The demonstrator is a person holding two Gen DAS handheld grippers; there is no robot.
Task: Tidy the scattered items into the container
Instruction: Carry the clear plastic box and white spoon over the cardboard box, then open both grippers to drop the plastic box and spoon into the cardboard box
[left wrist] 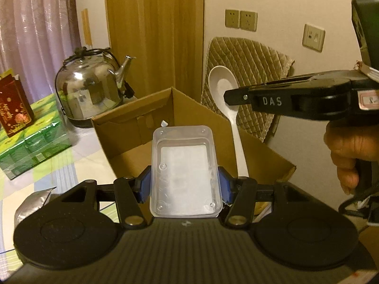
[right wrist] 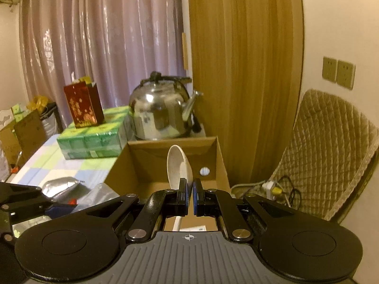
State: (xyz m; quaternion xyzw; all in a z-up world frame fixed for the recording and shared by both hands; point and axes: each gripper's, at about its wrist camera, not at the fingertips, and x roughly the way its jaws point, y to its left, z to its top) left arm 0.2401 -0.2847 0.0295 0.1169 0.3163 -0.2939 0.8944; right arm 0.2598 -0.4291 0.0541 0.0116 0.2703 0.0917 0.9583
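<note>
Left gripper [left wrist: 184, 184]: jaws clamped on a clear plastic tub [left wrist: 186, 171], held over the near edge of the cardboard box [left wrist: 132, 127]. Right gripper [right wrist: 190, 197]: jaws closed on a white spoon [right wrist: 177, 165], bowl at 12 o'clock, above the box. Kettle [left wrist: 91, 87] at 10 o'clock.

A steel kettle [right wrist: 163, 116] stands beside green boxes [right wrist: 94, 139] bearing a red box [right wrist: 83, 105]. A quilted chair [right wrist: 331, 161] stands by the wall.
</note>
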